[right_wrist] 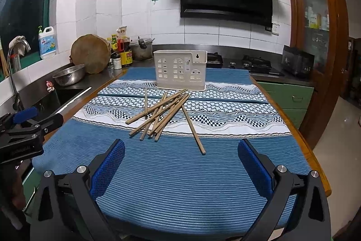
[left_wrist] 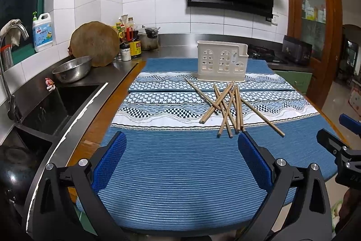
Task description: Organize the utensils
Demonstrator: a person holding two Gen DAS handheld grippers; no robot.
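Note:
Several wooden chopsticks (left_wrist: 227,105) lie in a loose crossed pile on a blue patterned mat (left_wrist: 180,162); they also show in the right wrist view (right_wrist: 164,112). A cream plastic utensil holder (left_wrist: 222,61) with window cut-outs stands upright behind them, also in the right wrist view (right_wrist: 180,70). My left gripper (left_wrist: 181,146) is open and empty, hovering over the mat, near side of the pile. My right gripper (right_wrist: 181,150) is open and empty, also short of the pile. Each gripper shows at the edge of the other's view.
A sink (left_wrist: 56,101) with a steel colander (left_wrist: 72,70) lies to the left. A round wooden board (left_wrist: 94,43), bottles and a pot stand at the back left. A gas hob (right_wrist: 255,64) sits behind the mat. The table edge (right_wrist: 315,162) runs along the right.

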